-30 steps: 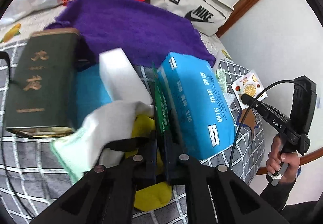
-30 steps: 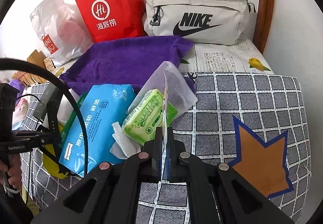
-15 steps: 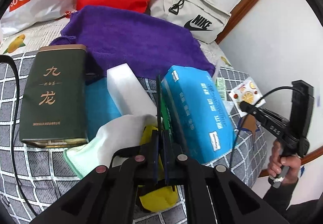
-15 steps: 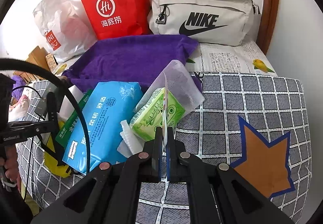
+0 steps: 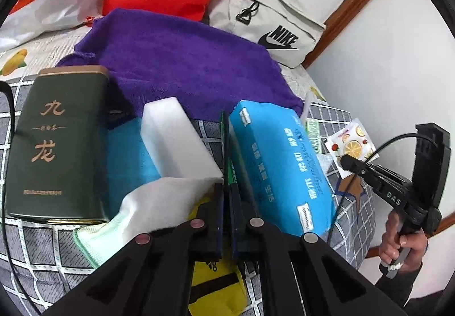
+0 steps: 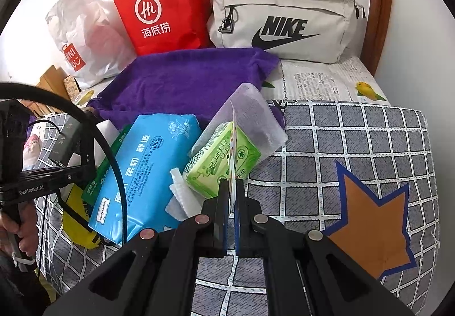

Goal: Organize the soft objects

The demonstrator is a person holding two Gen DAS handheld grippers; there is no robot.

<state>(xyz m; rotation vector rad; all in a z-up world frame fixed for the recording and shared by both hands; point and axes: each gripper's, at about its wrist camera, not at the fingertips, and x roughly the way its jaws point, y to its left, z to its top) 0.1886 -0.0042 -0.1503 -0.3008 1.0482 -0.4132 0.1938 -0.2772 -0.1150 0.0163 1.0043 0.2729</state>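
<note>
My left gripper is shut on the thin edge of a flat green packet that stands between a white foam block and a blue tissue pack. A pale green cloth and a yellow bag lie under the fingers. My right gripper is shut on a thin fruit-print sachet, seen edge-on and face-on in the left wrist view. It is held above a green tissue packet and a clear pouch.
A dark green tin lies at the left. A purple towel covers the back of the checked bed cover. A red bag, white plastic bag and Nike pouch stand against the wall.
The left gripper has pulled back and up a little with the green packet; the white block and tin show more fully. The right gripper has drawn back slightly with the sachet.
</note>
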